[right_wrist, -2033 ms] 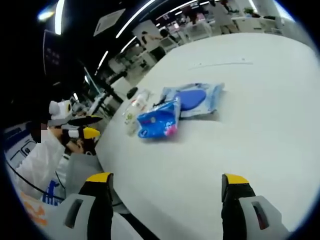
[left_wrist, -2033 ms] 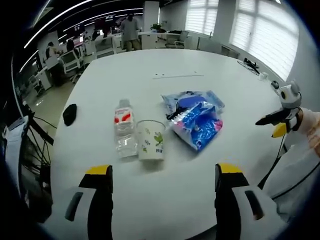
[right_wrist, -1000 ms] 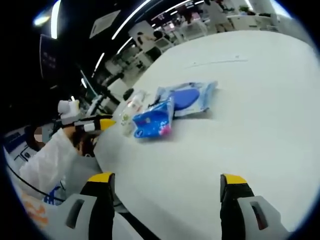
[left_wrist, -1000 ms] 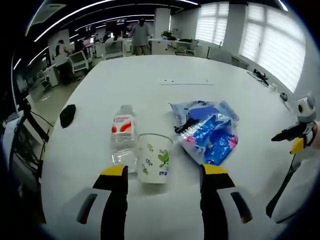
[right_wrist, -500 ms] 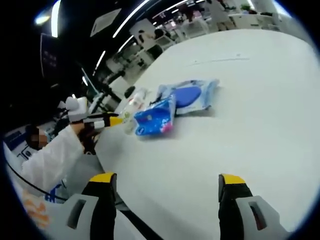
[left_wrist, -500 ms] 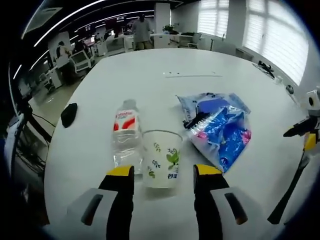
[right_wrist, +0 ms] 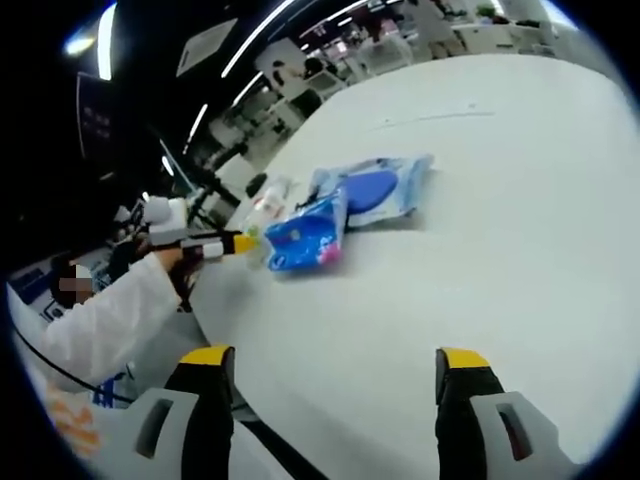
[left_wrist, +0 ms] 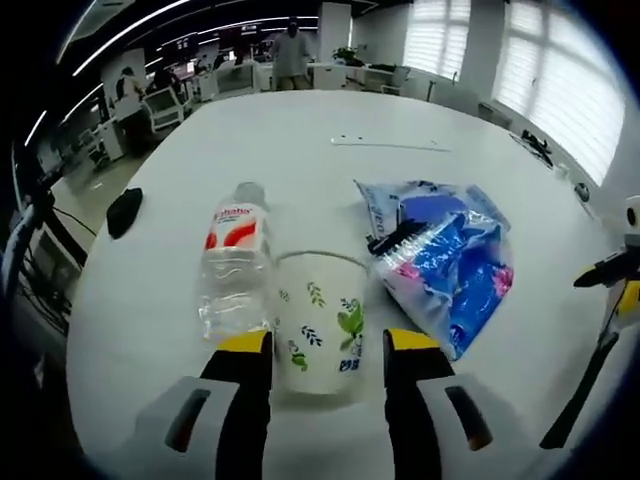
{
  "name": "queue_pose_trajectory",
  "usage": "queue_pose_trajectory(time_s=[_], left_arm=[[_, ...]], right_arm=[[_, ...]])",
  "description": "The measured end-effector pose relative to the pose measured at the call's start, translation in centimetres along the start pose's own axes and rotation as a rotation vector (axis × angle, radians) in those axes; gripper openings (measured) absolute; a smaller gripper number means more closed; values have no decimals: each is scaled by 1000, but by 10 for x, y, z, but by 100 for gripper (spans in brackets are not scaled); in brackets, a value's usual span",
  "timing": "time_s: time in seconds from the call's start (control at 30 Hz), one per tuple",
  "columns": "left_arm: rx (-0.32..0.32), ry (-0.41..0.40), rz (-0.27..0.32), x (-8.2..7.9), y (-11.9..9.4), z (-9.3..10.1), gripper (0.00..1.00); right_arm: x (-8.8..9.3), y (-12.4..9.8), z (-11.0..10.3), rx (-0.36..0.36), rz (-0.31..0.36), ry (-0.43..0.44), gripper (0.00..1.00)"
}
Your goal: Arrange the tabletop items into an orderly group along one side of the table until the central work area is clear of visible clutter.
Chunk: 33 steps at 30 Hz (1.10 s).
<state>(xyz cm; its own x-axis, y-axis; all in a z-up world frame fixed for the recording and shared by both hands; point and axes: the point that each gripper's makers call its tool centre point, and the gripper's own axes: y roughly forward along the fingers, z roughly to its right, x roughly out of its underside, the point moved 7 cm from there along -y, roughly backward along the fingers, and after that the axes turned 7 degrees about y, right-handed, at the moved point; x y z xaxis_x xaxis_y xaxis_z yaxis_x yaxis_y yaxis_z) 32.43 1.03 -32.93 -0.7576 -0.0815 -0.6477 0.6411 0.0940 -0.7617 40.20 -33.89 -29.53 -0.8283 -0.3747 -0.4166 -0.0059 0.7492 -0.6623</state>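
Cup (left_wrist: 318,322) stands upright on white table (left_wrist: 300,160), patterned with green leaves. Left gripper (left_wrist: 325,355) straddles cup, jaws on either side at cup's base, close to walls; contact unclear. Bottle (left_wrist: 232,262) lies just left of cup, touching it. Blue packets (left_wrist: 440,255) lie right of cup, black comb-like piece on top. Black object (left_wrist: 124,212) far left of cup, near table edge. Right gripper (right_wrist: 330,385) hovers spread over bare table, well apart from cup.

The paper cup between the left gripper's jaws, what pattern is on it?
Green leaf sprigs on white paper cup, clearest in the left gripper view.
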Motion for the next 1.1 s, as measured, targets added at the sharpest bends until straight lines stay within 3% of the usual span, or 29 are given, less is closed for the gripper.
queue_pose_trajectory(time_s=[0.13,0.43,0.6,0.7,0.9,1.1], left_arm=[[-17,-17,2,1,-1,3,37],[-21,-60,32,-3,-8,3,35],[-13,-88,93,-11,-19,6,35],[-12,-71,118,-17,-34,24,35],[-6,-88,187,-22,-47,32,35],[17,-109,317,-37,-63,50,35]], right_arm=[[2,3,0,-4,-8,3,83],[1,5,-3,-15,-11,3,83],[2,6,-4,-21,-16,2,83],[3,5,-5,-23,-17,1,82],[0,5,-6,-31,2,6,82],[-8,3,-8,-59,48,40,82]])
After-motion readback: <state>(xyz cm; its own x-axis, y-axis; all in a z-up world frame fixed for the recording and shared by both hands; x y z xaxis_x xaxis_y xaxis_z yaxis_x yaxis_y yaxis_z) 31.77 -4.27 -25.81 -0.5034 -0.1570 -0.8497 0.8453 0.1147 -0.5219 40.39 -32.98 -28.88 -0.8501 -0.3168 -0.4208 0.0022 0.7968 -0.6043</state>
